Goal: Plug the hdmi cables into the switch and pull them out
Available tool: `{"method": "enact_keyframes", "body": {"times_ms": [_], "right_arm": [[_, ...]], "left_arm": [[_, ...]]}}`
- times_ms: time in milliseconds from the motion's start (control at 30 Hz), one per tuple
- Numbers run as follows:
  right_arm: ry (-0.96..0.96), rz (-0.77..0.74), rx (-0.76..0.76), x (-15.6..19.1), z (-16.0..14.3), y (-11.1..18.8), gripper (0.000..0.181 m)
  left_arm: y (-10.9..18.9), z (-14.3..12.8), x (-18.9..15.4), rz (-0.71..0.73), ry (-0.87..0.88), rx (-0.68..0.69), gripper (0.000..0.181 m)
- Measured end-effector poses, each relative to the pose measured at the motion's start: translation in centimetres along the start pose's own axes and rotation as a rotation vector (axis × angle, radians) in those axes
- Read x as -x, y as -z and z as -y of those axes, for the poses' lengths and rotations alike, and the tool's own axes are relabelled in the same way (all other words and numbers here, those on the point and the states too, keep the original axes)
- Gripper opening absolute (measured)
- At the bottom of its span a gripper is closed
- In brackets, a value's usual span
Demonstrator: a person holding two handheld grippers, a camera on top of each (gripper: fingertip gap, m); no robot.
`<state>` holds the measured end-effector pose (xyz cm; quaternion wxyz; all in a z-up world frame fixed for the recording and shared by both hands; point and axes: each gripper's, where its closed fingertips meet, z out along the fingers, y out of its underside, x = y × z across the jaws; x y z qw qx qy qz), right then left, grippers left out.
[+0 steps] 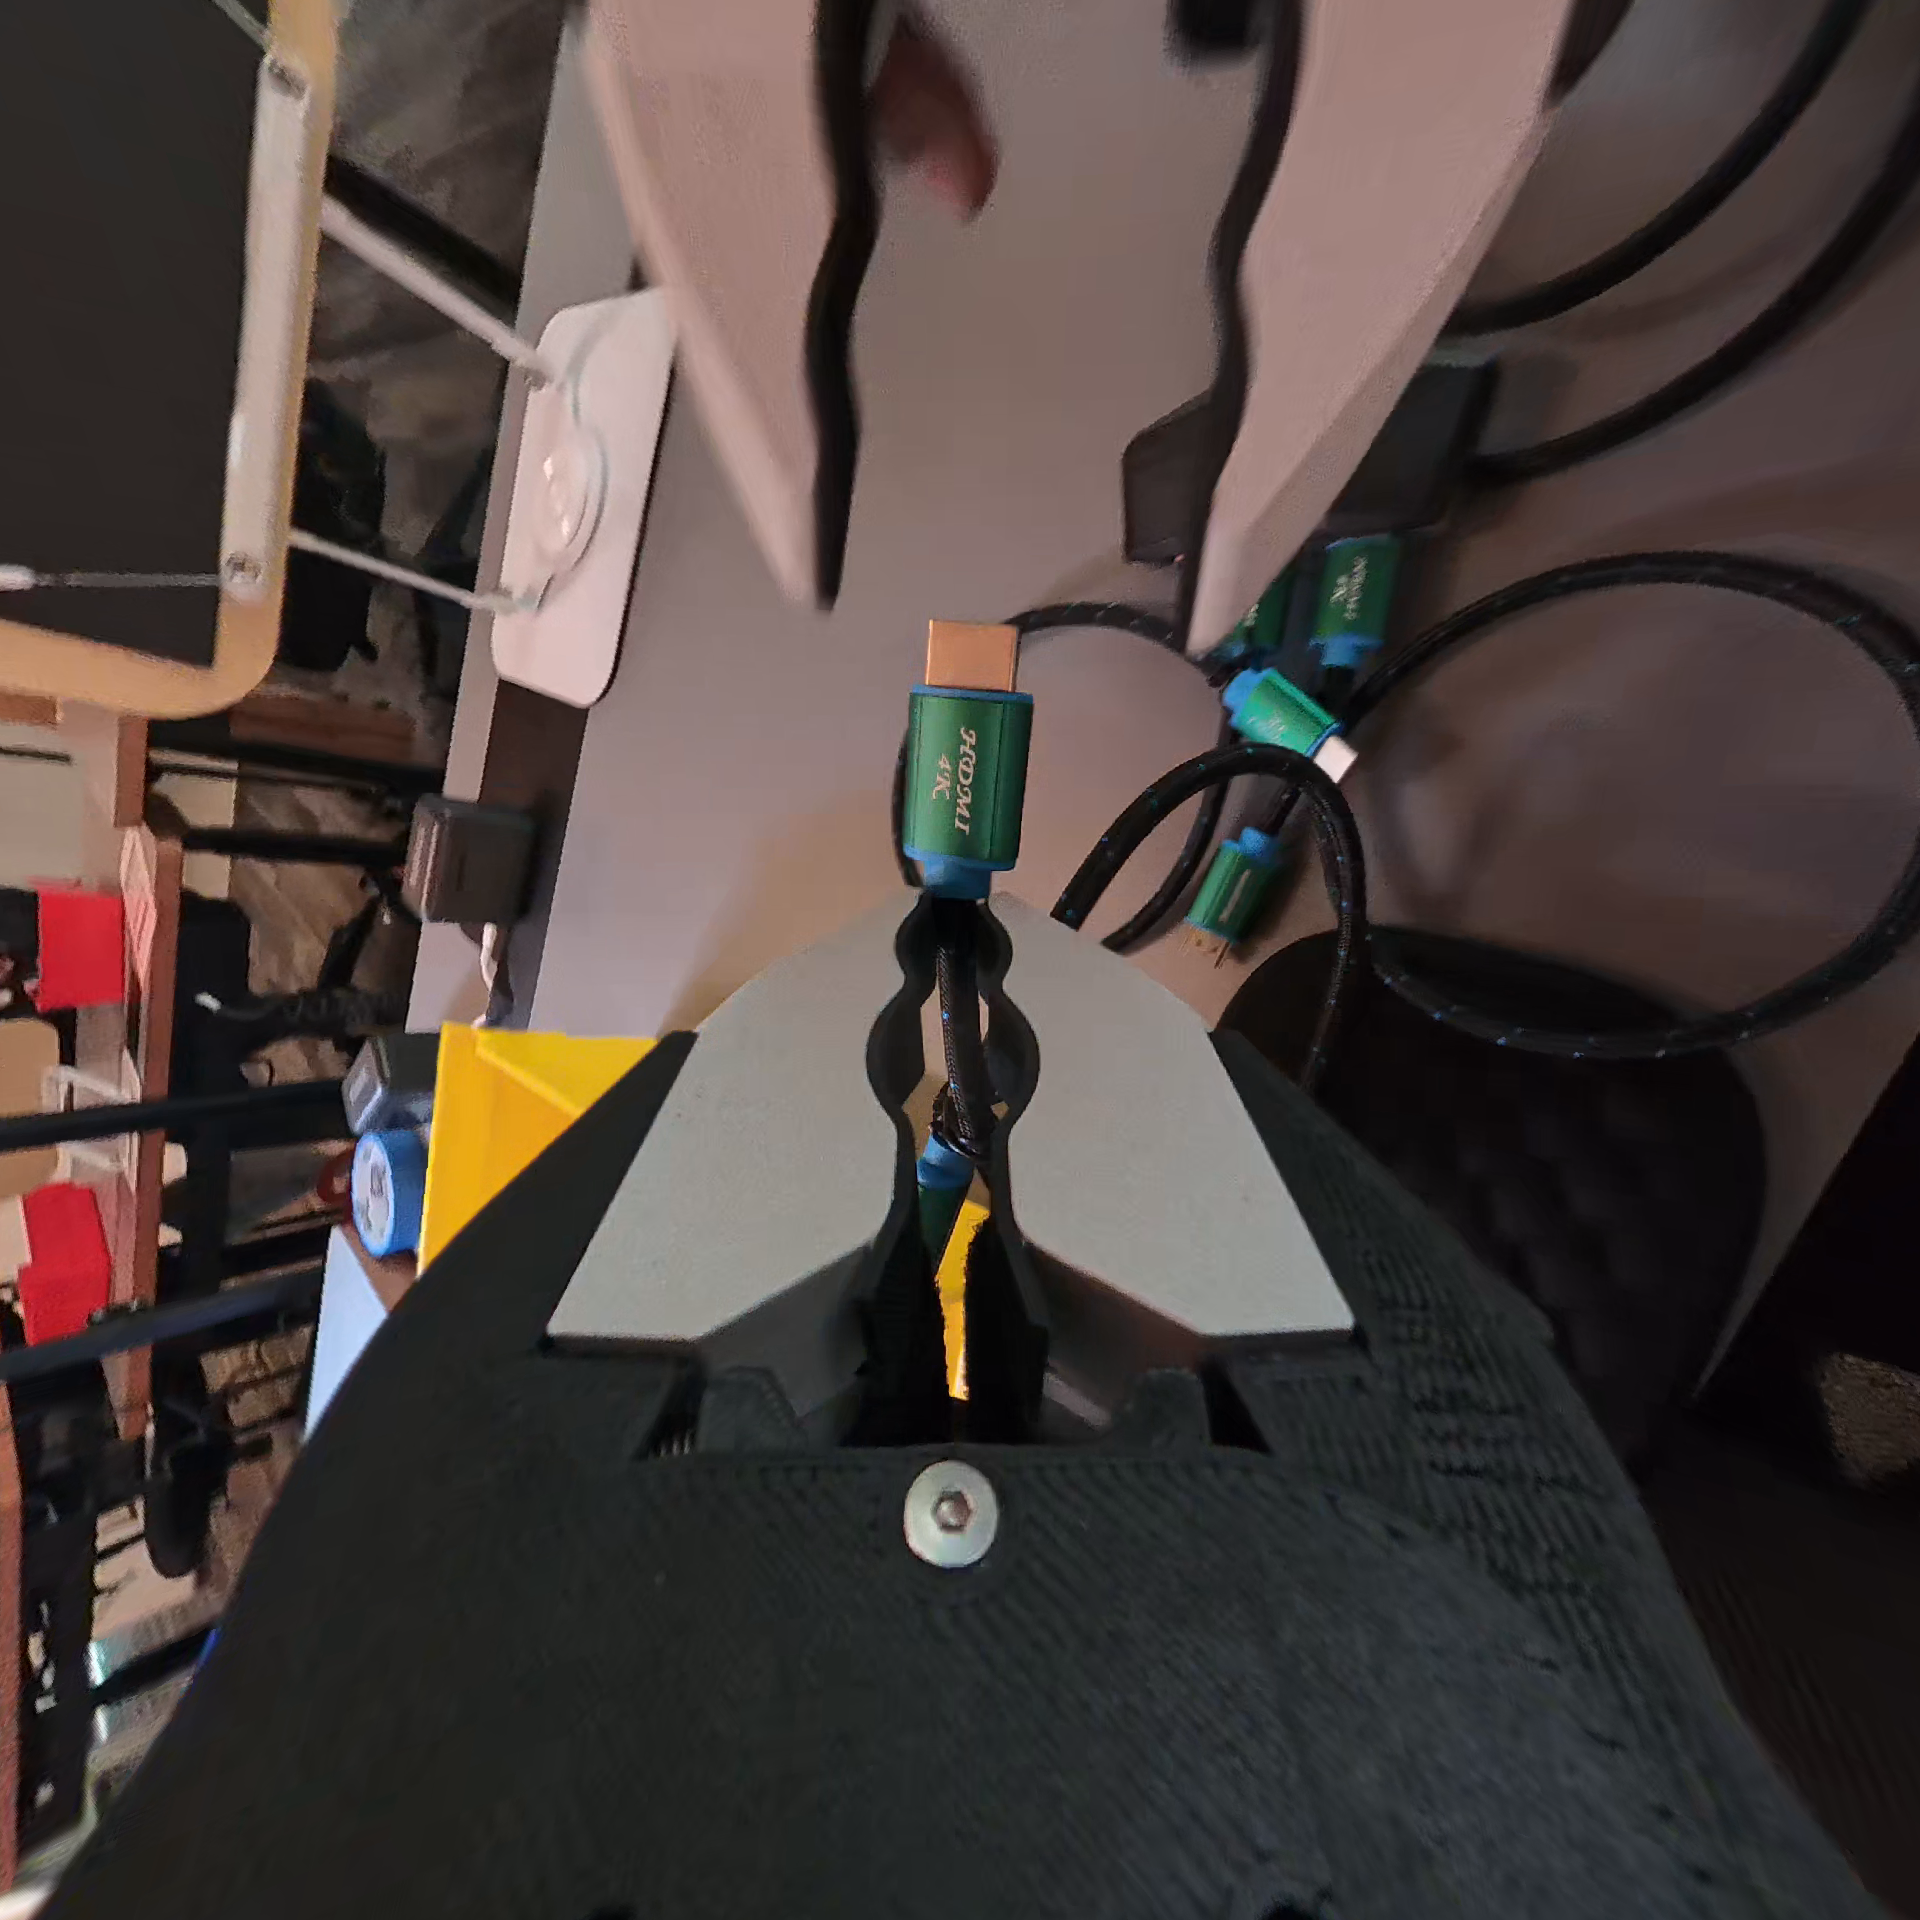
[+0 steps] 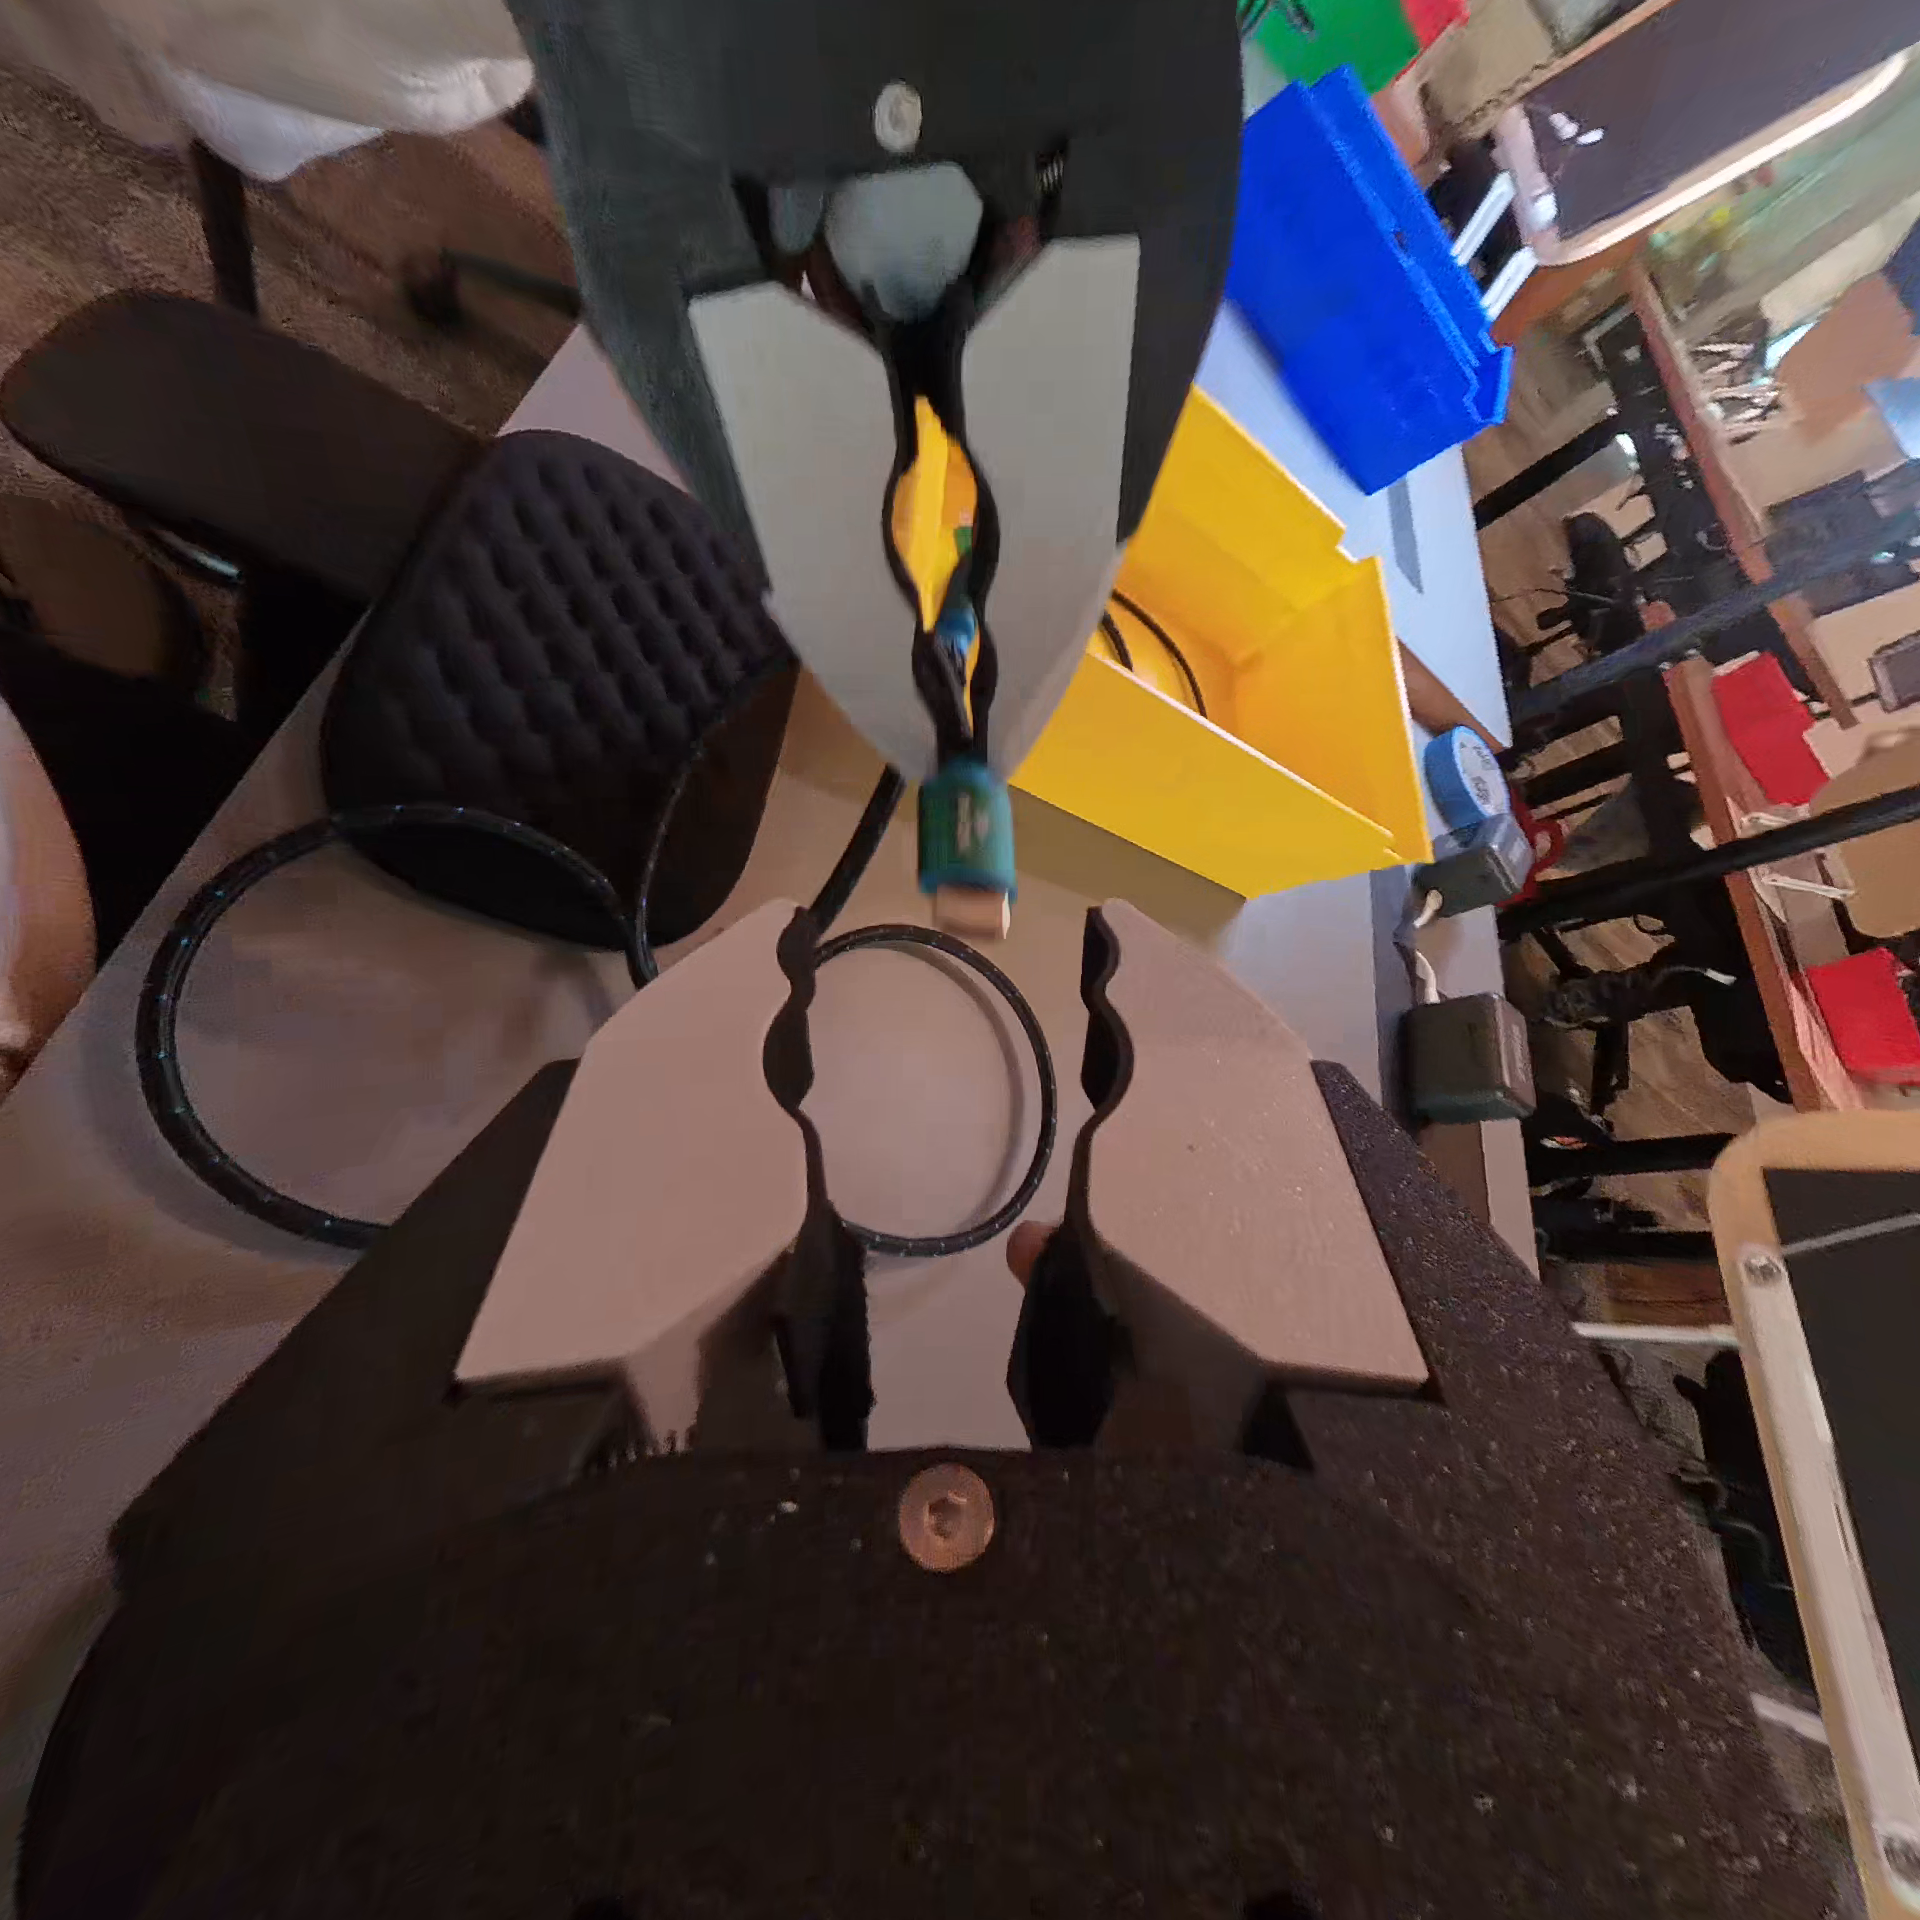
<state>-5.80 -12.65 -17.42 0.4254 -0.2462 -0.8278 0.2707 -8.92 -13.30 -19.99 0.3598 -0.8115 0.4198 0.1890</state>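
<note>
My left gripper (image 1: 956, 925) is shut on a black braided cable just behind its green HDMI plug (image 1: 966, 769), whose gold tip points forward. My right gripper (image 1: 1013, 613) faces it, open and empty, with its fingers on either side of the plug's tip. The right wrist view shows the same: the right gripper (image 2: 940, 956) is open, and the left gripper (image 2: 935, 758) holds the plug (image 2: 966, 831) between its fingertips. The black switch (image 1: 1444, 436) lies on the table, partly hidden by a right finger, with green plugs (image 1: 1351, 582) in it. Loose green plugs (image 1: 1278, 717) lie nearby.
Braided cable loops (image 2: 935, 1091) lie on the table under both grippers. A black padded rest (image 2: 551, 665) sits at the table edge. A yellow bin (image 2: 1247, 727) and a blue bin (image 2: 1351, 281) stand behind the left gripper. A white stand base (image 1: 582, 488) is to the left.
</note>
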Motion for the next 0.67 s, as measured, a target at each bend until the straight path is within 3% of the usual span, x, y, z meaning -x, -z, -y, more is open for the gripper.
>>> {"method": "enact_keyframes", "body": {"times_ms": [100, 167, 267, 333, 400, 467, 533, 567, 600, 633, 667], "right_arm": [[0.025, 0.064, 0.094, 0.5, -0.7, -1.4, 0.041], [0.07, 0.079, 0.115, 0.8, -1.0, -1.9, 0.023], [0.062, 0.038, 0.026, 0.2, -0.3, -1.4, 0.021], [0.028, -0.024, -0.026, -1.0, -0.4, -0.5, 0.022], [-0.033, -0.118, -0.112, -2.8, -0.5, 1.1, 0.022], [-0.134, -0.195, -0.255, -4.8, -0.1, 3.5, 0.021], [-0.248, -0.255, -0.497, -6.6, 1.1, 6.7, 0.022], [-0.308, -0.261, -0.64, -7.3, 1.7, 8.4, 0.021], [-0.371, -0.242, -0.794, -7.7, 2.4, 10.0, 0.021], [-0.429, -0.209, -0.954, -7.9, 3.1, 11.6, 0.021], [-0.488, -0.184, -1.087, -8.3, 3.5, 13.0, 0.021]], "left_arm": [[-0.1, 1.0, -0.4, 0.003, -0.057, -0.019, 0.007], [0.2, 1.5, -0.6, -0.013, -0.065, -0.044, 0.006], [1.0, 2.1, -0.1, 0.007, -0.036, -0.12, 0.007], [2.9, 2.8, 2.1, 0.122, 0.009, -0.241, 0.018], [6.9, 4.1, 5.2, 0.313, 0.075, -0.491, 0.037], [13.1, 4.4, 8.0, 0.521, 0.23, -0.886, 0.044], [19.6, 1.8, 9.4, 0.622, 0.51, -1.398, 0.044], [21.5, -0.4, 9.6, 0.576, 0.686, -1.644, 0.044], [21.8, -2.5, 9.6, 0.497, 0.86, -1.823, 0.043], [20.5, -4.1, 9.6, 0.427, 1.013, -1.915, 0.043], [17.9, -4.8, 9.5, 0.373, 1.146, -1.921, 0.043]]}}
